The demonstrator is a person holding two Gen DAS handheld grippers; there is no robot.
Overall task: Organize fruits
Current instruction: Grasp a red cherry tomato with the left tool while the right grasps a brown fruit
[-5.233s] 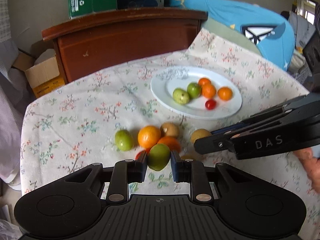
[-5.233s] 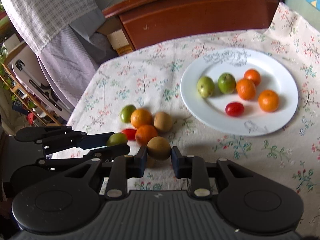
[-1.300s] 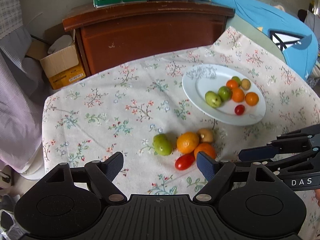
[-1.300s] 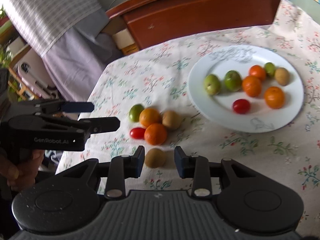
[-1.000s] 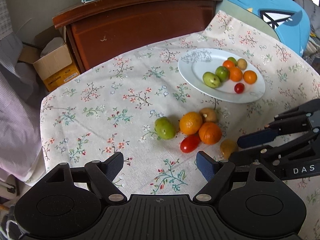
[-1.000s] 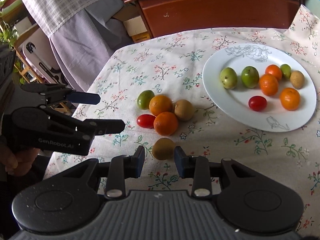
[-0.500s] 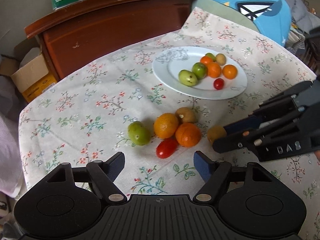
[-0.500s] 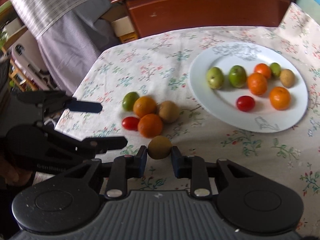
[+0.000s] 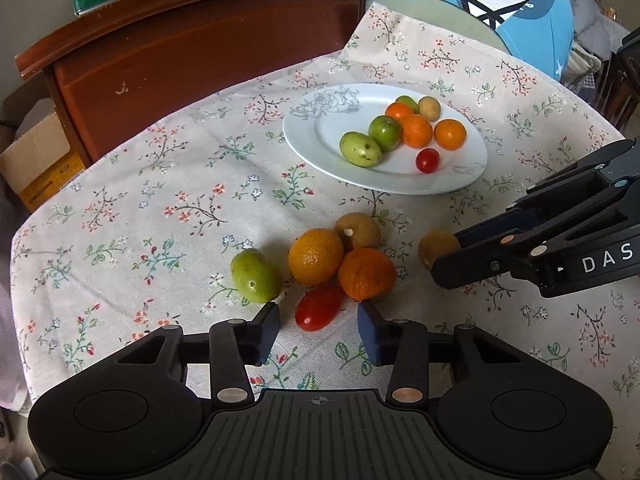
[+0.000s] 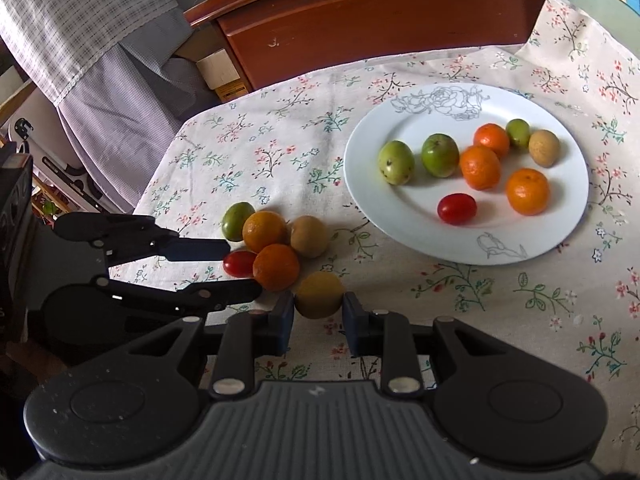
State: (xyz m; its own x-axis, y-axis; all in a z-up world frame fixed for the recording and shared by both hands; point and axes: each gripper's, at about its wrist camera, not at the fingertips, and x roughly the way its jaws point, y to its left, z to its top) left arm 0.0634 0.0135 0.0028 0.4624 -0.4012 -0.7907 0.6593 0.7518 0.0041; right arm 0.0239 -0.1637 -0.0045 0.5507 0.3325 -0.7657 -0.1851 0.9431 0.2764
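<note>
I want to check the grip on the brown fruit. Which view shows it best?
Right wrist: the brown fruit sits centred between the right gripper pads. Left wrist shows it side-on, partly hidden by that gripper.

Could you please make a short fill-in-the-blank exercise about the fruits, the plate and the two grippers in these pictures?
1. The right gripper is shut on a brownish-yellow ____.
2. The white plate holds ____ oranges.
3. The cherry tomato between the left gripper's closing fingers lies on the floral ____.
4. On the tablecloth, the green fruit lies at the ____ end of the loose cluster, seen from the left wrist.

Missing words: kiwi; three; tablecloth; left
</note>
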